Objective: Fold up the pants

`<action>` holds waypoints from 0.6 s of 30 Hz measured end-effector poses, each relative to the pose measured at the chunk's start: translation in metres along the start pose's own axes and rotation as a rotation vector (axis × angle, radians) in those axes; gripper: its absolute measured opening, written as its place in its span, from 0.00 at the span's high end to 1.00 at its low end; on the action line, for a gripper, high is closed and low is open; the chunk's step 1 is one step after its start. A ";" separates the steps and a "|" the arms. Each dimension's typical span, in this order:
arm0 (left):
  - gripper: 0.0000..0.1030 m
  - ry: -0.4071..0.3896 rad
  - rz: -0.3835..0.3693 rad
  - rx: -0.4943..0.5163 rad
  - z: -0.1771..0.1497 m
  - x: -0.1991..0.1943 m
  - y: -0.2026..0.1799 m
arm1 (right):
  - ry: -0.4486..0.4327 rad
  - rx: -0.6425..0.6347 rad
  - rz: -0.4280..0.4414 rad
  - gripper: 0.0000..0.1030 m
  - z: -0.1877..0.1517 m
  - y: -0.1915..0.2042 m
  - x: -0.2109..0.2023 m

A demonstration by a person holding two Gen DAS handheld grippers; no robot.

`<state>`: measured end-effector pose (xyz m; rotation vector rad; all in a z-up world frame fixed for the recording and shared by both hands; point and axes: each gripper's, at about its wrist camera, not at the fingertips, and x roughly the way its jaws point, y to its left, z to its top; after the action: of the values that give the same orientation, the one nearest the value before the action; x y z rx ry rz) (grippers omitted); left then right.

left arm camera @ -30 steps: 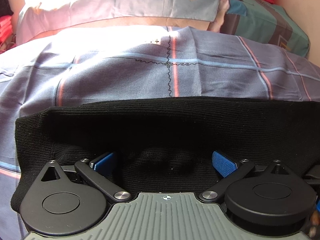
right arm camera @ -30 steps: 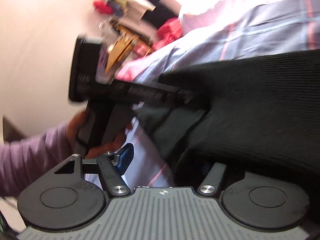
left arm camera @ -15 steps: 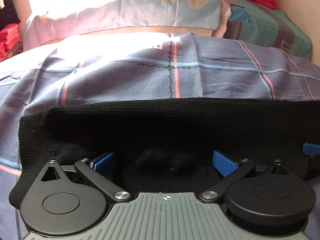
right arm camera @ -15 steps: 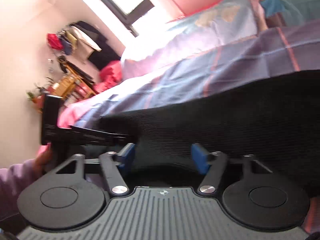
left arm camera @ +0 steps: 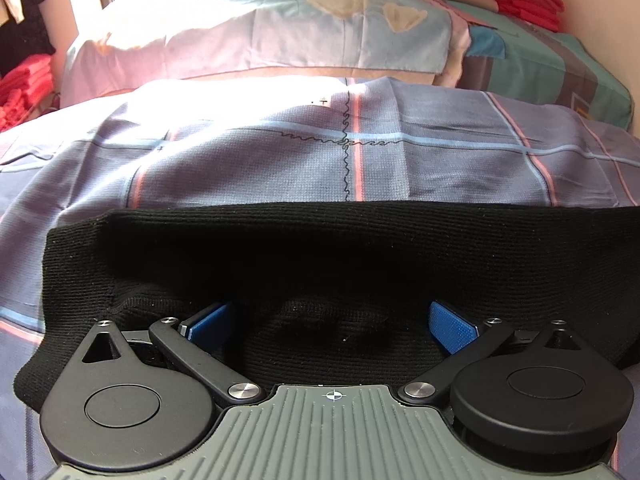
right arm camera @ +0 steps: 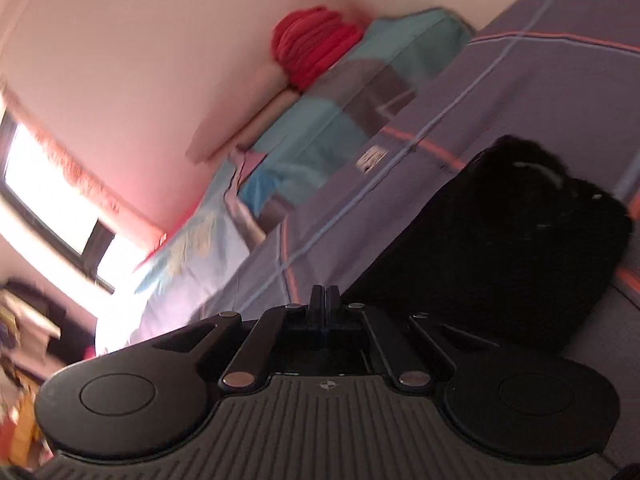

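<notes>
Plaid bedsheet [left arm camera: 256, 168] covers bed; pillows [left arm camera: 280, 36] at far end. Black knit pants [left arm camera: 320, 256] lie on sheet as long band, apparently folded lengthwise; further cross folds look left to do. Left gripper [left arm camera: 332, 322]: jaws apart, blue pads straddling bunched near edge, not pinched. Right gripper [right arm camera: 325, 300]: jaws together, empty, beside pants [right arm camera: 500, 248], view blurred.

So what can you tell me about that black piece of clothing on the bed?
The black pants look like a ribbed knit, soft and thick. They lie across the plaid bedsheet, folded into a long band with a straight far edge. The left gripper has its blue-padded fingers spread open, with a bunched fold of the fabric between them. The right wrist view shows one rumpled end resting on the sheet.
</notes>
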<state>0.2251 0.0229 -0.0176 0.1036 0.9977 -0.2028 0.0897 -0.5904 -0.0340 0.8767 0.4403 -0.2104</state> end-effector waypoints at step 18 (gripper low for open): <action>0.00 -0.032 0.003 -0.035 -0.008 -0.043 0.019 | 0.350 -0.434 0.221 0.65 -0.084 0.134 0.011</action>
<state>0.2000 0.0480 0.0146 0.0692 0.9688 -0.1835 0.1235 -0.4409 0.0070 0.5261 0.6799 0.2409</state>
